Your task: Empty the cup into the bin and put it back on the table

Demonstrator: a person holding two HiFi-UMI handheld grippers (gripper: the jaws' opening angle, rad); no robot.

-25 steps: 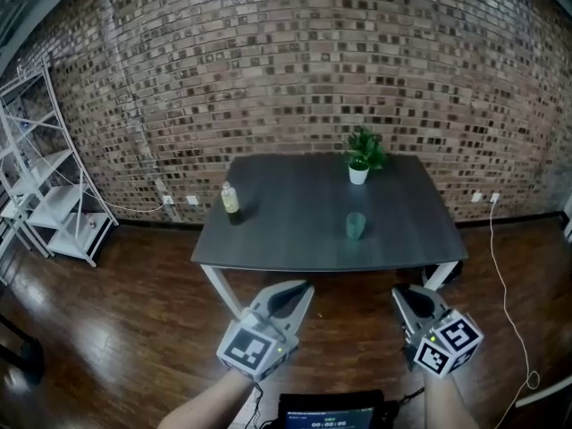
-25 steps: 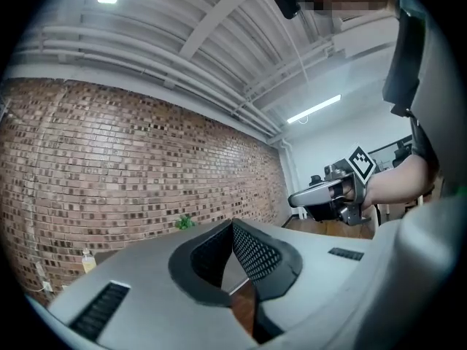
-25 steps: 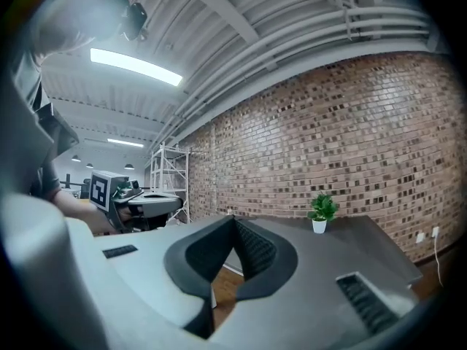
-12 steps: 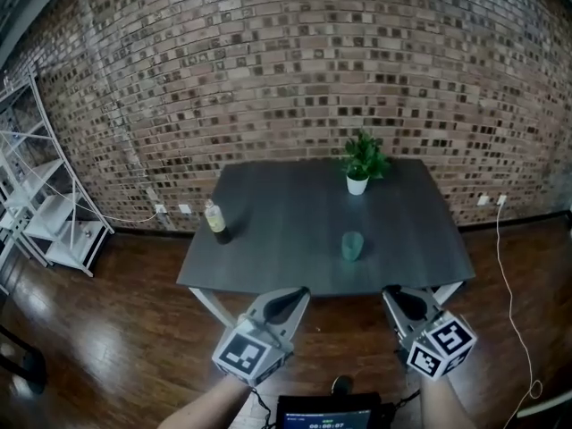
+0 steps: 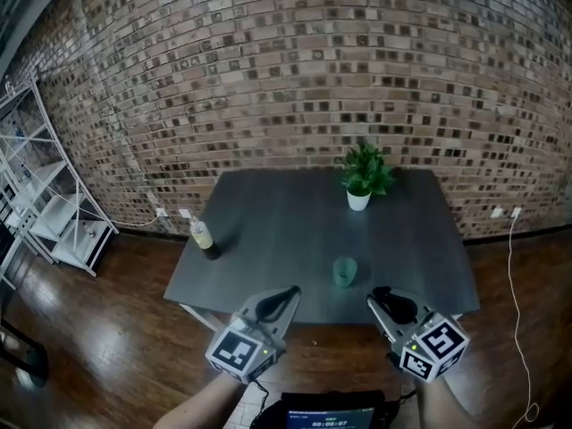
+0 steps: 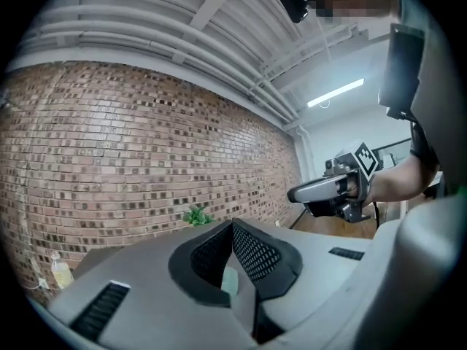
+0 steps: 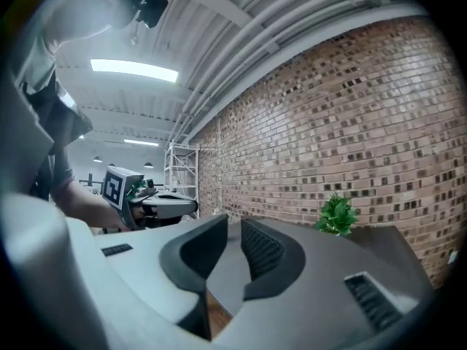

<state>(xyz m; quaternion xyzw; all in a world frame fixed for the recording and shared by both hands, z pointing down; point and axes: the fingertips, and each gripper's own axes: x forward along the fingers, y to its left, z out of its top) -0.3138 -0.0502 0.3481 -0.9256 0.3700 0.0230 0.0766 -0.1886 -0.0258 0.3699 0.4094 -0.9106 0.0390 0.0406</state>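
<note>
The cup (image 5: 345, 272) stood upright near the front edge of the desk (image 5: 268, 231), apart from the potted plant (image 5: 362, 175) at the back and the bottle (image 5: 204, 237) at the left edge. No bin showed in any view.

The left gripper (image 5: 284, 295) and the right gripper (image 5: 382, 298) hung level just short of the desk's front edge, the cup ahead and between them. The left jaws met at their tips with nothing clamped. The right jaws had just been opening and stood a little apart, with nothing between them.

The cup looked small, translucent green and probably light plastic, so likely thin-walled, smooth and apt to flex or slip under a hard squeeze. What it held was too small to tell from here. Taking it across the side wall about mid-height, with wider jaws and gentle pressure, would likely keep it upright until tipping.
</note>
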